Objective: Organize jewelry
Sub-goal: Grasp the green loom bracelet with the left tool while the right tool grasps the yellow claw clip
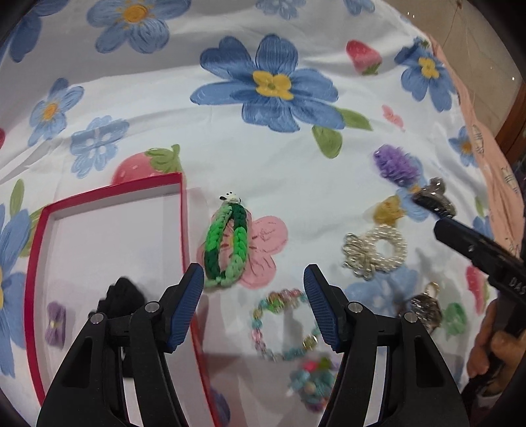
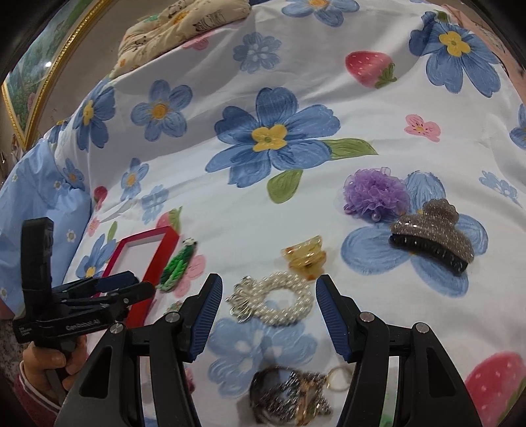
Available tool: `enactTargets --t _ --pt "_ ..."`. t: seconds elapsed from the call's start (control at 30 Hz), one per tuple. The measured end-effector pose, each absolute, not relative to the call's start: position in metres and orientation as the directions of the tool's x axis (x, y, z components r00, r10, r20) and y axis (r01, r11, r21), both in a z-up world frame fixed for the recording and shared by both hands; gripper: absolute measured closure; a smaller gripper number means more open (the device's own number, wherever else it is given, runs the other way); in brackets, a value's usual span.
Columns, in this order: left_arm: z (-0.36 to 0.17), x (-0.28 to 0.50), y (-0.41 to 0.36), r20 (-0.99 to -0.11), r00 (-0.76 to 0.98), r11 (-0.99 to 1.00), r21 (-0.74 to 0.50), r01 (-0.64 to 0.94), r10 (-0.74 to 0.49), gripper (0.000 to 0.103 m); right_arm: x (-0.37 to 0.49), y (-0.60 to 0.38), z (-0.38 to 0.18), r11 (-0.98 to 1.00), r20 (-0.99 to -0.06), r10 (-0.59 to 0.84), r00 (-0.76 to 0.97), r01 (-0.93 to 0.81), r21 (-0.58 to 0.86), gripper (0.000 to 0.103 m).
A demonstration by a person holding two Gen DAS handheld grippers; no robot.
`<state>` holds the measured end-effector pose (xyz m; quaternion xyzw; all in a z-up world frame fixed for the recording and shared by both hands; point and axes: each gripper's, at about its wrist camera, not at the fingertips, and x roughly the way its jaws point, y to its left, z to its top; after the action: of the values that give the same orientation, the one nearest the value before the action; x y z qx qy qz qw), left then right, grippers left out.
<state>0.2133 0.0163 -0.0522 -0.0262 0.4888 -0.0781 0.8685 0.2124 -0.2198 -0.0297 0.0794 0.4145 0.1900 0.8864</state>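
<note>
A red-rimmed white box (image 1: 108, 236) lies at the left on the flowered sheet, with a purple bow (image 1: 56, 323) and a black item (image 1: 123, 297) inside. My left gripper (image 1: 253, 279) is open and empty above a pastel bead bracelet (image 1: 284, 328), beside a green braided band (image 1: 227, 243). My right gripper (image 2: 268, 289) is open and empty, its fingers on either side of a pearl bracelet (image 2: 279, 302). An amber clip (image 2: 305, 256), a glittery claw clip (image 2: 434, 233) and a purple flower scrunchie (image 2: 374, 192) lie beyond. The box (image 2: 141, 262) shows at the left.
A glittery keychain charm (image 2: 289, 394) lies just under my right gripper. A blurred colourful bead cluster (image 1: 312, 381) lies near my left gripper. A patterned pillow (image 2: 184, 26) sits at the far edge. A pink cloth (image 1: 486, 157) borders the right.
</note>
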Motion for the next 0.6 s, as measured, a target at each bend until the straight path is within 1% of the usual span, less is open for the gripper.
enactTargets --t 0.03,0.07,0.2,0.33,0.47,0.53,0.57,0.6 --pt "-0.056 0.218 0.015 -0.849 0.503 0.987 -0.119 0.113 -0.160 0.044 0.216 -0.220 -0.032 0.916 -0.707 0.400 0.583 -0.270 0.296 0.041" --pt "-0.059 0.223 0.014 -0.854 0.496 0.987 -0.117 0.114 -0.159 0.048 0.221 -0.221 -0.034 0.918 -0.710 0.396 0.582 -0.267 0.292 0.041" --pt "-0.072 0.240 0.011 -0.871 0.471 0.988 -0.095 0.119 -0.140 0.051 0.239 -0.223 -0.045 0.926 -0.731 0.376 0.570 -0.253 0.280 0.042" --pt "-0.085 0.251 0.011 -0.887 0.444 0.990 -0.079 0.120 -0.125 0.052 0.256 -0.221 -0.058 0.934 -0.759 0.353 0.547 -0.246 0.257 0.042" --pt "-0.088 0.253 0.010 -0.885 0.450 0.989 -0.062 0.132 -0.116 0.053 0.263 -0.215 -0.067 0.938 -0.775 0.338 0.534 -0.255 0.233 0.042" --pt "-0.089 0.254 0.008 -0.889 0.441 0.987 -0.070 0.142 -0.126 0.068 0.266 -0.213 -0.070 0.941 -0.779 0.329 0.534 -0.259 0.219 0.044" --pt "-0.092 0.255 0.008 -0.893 0.428 0.986 -0.081 0.147 -0.137 0.084 0.267 -0.212 -0.072 0.941 -0.781 0.325 0.533 -0.260 0.214 0.046" --pt "-0.094 0.255 0.008 -0.895 0.422 0.985 -0.086 0.148 -0.141 0.090 0.268 -0.211 -0.073 0.942 -0.782 0.323 0.533 -0.261 0.212 0.058"
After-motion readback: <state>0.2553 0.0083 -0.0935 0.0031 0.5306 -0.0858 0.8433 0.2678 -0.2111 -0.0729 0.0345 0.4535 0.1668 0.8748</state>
